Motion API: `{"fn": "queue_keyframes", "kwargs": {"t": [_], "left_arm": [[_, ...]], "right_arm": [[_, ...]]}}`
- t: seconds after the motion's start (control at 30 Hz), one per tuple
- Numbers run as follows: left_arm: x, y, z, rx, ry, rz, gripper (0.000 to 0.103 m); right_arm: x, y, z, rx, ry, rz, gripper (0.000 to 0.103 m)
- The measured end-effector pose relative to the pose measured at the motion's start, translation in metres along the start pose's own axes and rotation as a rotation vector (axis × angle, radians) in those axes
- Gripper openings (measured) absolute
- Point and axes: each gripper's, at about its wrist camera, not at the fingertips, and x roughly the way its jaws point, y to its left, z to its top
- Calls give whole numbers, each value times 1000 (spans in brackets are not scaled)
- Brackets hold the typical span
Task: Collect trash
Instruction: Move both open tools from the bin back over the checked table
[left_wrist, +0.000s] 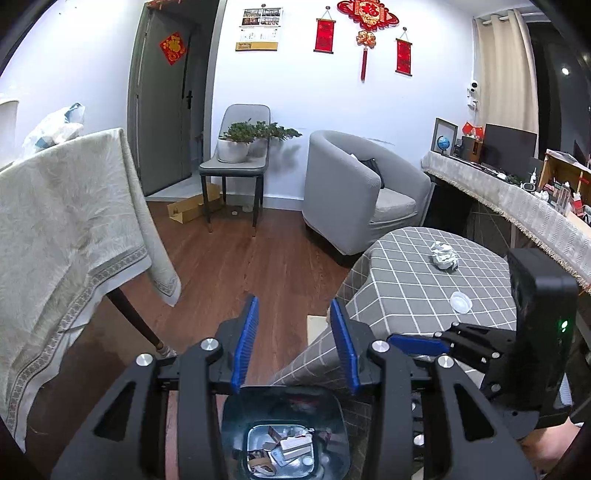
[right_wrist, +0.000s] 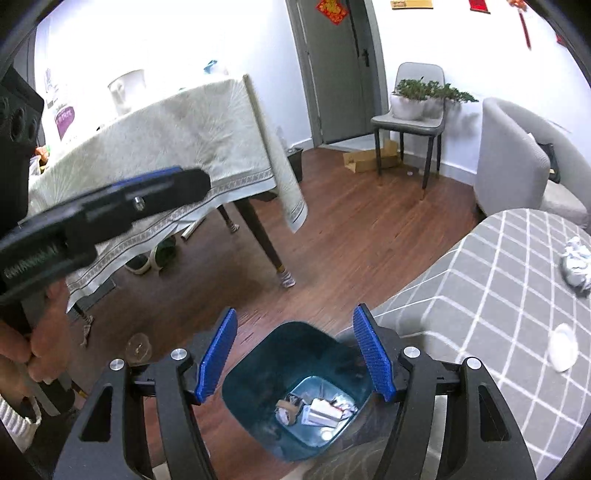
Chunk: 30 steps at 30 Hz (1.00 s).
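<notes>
1. My left gripper (left_wrist: 293, 343) hangs over the dark teal bin (left_wrist: 284, 432), jaws parted with nothing between them.
2. My right gripper (right_wrist: 295, 354) hovers above the same bin, jaws spread wide and empty.
3. Scraps of paper and card lie at the bin's bottom.
4. A crumpled paper ball (left_wrist: 444, 254) and a small white lid (left_wrist: 460, 302) rest apart on the grey checked tablecloth (left_wrist: 406, 288).

Left tongs (left_wrist: 293, 341) empty and parted above bin (left_wrist: 284, 435) of scraps, crumpled paper (left_wrist: 445, 254) and lid (left_wrist: 460, 302) on checked desk (left_wrist: 406, 288)
</notes>
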Motion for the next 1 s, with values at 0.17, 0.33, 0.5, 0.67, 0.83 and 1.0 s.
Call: {"fn": "queue_keyframes", "kwargs": {"t": [0.17, 0.33, 0.5, 0.67, 0.83, 1.0], "left_arm": [[16, -14, 7, 0, 8, -22, 49], [33, -33, 13, 12, 14, -36, 52], [49, -50, 16, 11, 29, -56, 55], [58, -73, 18, 23, 43, -77, 62], [57, -96, 22, 39, 40, -97, 70], [59, -114, 27, 51, 34, -107, 74]], "right_arm": [[-10, -17, 4, 2, -21, -32, 66], [-23, -49, 9, 26, -26, -89, 66], [-37, -82, 9, 74, -33, -135, 66], [-55, -115, -6, 120, -27, -190, 66], [-68, -138, -17, 155, -20, -239, 63], [-68, -155, -23, 186, 32, -268, 58]]}}
